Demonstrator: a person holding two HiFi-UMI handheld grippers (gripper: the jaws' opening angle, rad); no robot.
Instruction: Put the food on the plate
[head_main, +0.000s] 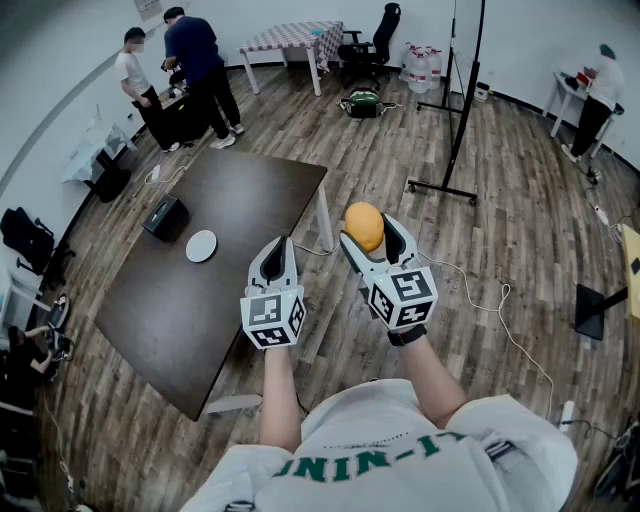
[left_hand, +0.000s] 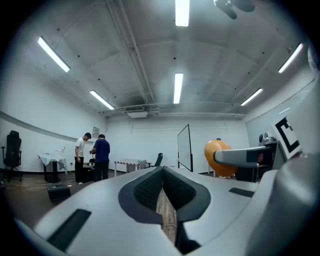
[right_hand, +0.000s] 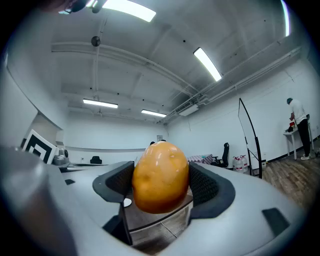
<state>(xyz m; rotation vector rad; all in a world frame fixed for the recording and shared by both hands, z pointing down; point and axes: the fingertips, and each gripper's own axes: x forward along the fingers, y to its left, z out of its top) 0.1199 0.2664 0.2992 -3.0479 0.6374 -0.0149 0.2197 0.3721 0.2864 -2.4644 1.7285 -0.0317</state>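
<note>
Your right gripper (head_main: 368, 228) clamps the orange food (right_hand: 160, 177) between its pads. The jaws are spread wide around it, and the top of the food pokes out above them. Your left gripper (head_main: 279, 250) is just to the left of it, with its jaws closed together. The white plate (head_main: 201, 245) lies on the dark table (head_main: 250, 195), ahead and left of the left jaws and well apart from the food. A black box (head_main: 165, 217) sits near the plate, on its far left side.

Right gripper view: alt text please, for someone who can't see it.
The right gripper grips a smooth orange food item between its padded jaws. Below it, part of the dark table and a white plate show.
</note>
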